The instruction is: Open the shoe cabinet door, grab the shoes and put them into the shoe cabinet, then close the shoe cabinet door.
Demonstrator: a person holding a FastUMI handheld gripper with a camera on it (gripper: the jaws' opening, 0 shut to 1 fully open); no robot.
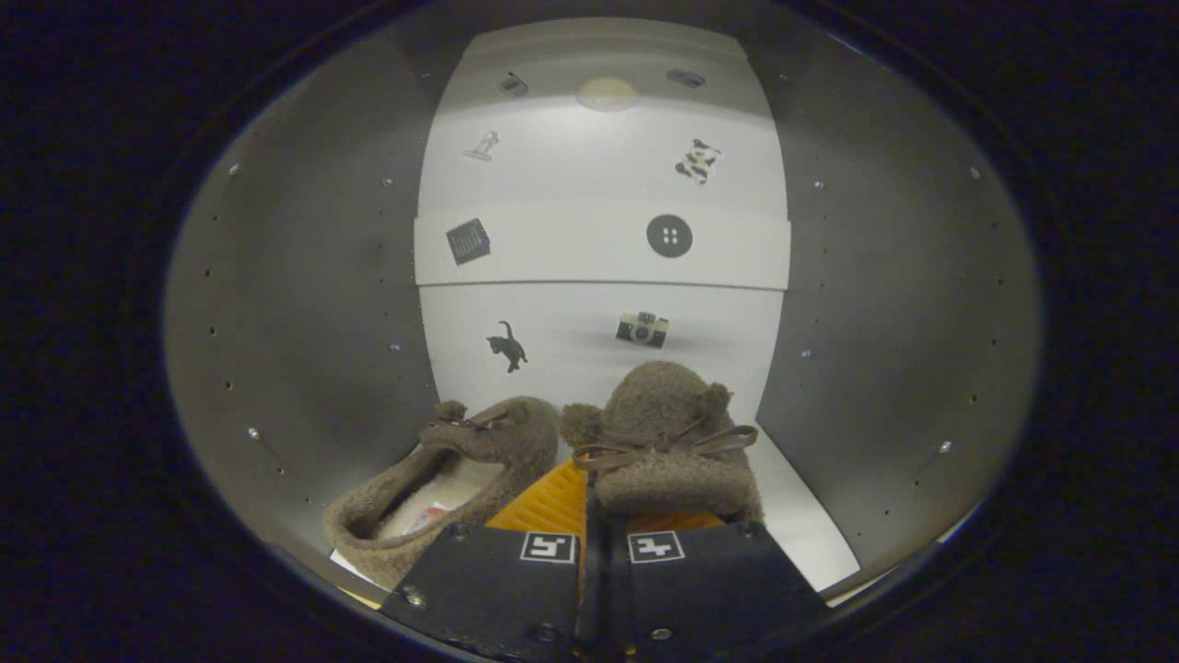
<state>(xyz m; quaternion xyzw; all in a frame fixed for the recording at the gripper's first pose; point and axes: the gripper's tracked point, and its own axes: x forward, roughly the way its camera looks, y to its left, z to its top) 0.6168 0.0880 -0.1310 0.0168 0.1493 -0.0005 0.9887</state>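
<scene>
The tool (588,516) is pinching the right slipper (665,442) by its soft, light heel rim inside the cabinet (304,304), beside the left slipper (461,460), fingers nearly closed.

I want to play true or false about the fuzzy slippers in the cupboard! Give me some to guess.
1. Both brown slippers sit inside the white cabinet. True.
2. The claw is wide open. False: its fingers are closed on the right slipper.
3. The right slipper has a bow. True.
4. A cat sticker is on the back wall. True.
5. The left slipper is upside down. False: its opening faces up.
</scene>
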